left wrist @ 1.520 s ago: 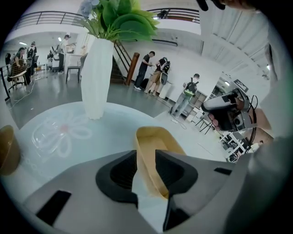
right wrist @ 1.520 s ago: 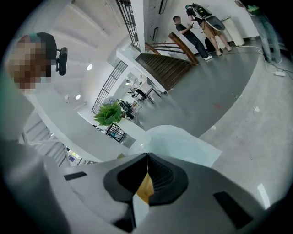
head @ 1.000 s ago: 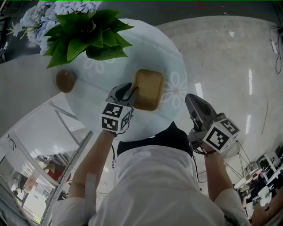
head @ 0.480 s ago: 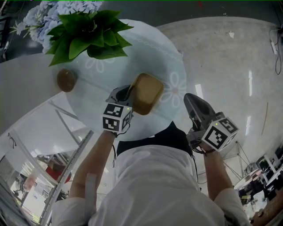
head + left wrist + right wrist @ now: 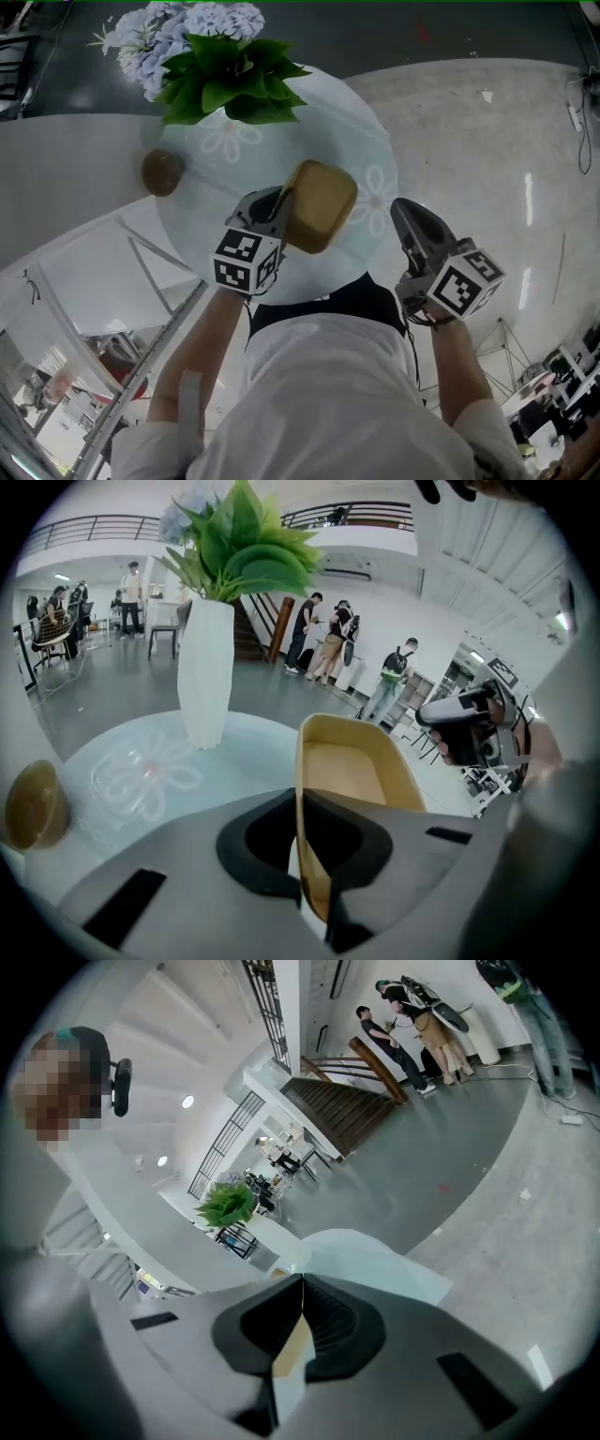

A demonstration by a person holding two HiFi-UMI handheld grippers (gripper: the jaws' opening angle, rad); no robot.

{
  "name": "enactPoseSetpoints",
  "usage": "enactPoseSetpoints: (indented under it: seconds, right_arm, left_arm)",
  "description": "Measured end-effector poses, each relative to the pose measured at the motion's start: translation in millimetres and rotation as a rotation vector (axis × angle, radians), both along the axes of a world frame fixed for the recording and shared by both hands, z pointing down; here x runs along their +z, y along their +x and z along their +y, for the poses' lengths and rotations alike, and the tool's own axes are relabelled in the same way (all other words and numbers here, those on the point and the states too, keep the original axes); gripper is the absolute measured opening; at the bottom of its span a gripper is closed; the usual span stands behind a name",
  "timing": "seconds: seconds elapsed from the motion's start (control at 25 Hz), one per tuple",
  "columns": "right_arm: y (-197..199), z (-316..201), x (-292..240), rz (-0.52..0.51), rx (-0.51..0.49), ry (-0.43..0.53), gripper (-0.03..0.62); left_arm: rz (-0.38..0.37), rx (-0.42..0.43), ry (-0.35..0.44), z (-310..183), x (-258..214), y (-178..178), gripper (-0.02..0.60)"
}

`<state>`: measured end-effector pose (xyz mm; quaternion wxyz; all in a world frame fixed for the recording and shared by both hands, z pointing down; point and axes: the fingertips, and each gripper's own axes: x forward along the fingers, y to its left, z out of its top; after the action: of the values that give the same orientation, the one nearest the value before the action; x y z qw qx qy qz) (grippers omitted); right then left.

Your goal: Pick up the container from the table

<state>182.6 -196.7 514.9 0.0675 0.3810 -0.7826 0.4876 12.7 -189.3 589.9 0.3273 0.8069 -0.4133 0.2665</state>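
The tan, round-cornered rectangular plastic container is gripped by its near wall in the left gripper. Its jaws have just been closing and are clamped on that wall. The container is held tilted above the pale round flower-printed table. The right gripper, apart to the container's right, is clenched on nothing. A white vase of green leaves is seen beyond the left gripper, and a brown round object to its left.

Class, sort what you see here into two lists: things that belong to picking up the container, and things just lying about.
Belongs to the job: tan container, left gripper shut on its rim, round table.
Just lying about: white vase of flowers, brown round object, shut right gripper.
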Motion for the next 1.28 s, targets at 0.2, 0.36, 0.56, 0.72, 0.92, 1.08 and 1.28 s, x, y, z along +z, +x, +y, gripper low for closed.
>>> enactPoseSetpoints:
  seconds: [0.2,0.36,0.56,0.72,0.92,1.08,1.28]
  right_arm:
    - [-12,-1,-23,0.0,-0.01,0.049,0.023]
    - [-21,-1,-42,0.002,-0.016,0.087,0.023]
    - [-35,0,-66,0.003,-0.024,0.134,0.023]
    - [-46,1,-81,0.01,-0.026,0.164,0.023]
    - [-62,4,-101,0.009,-0.026,0.2,0.023]
    - [-80,7,-116,0.009,-0.044,0.233,0.023]
    - [-105,12,-134,0.008,-0.071,0.272,0.023]
  left_arm:
    - [0.027,-0.006,0.055,-2,-32,-8,0.025]
    - [0.04,-0.011,0.098,-3,-58,-15,0.026]
    - [0.065,-0.023,0.152,-3,-90,-25,0.026]
    - [0.08,-0.027,0.188,-2,-109,-33,0.026]
    - [0.1,-0.042,0.234,1,-137,-48,0.026]
    - [0.114,-0.058,0.27,3,-157,-65,0.026]
    - [0.126,-0.081,0.315,10,-180,-87,0.026]
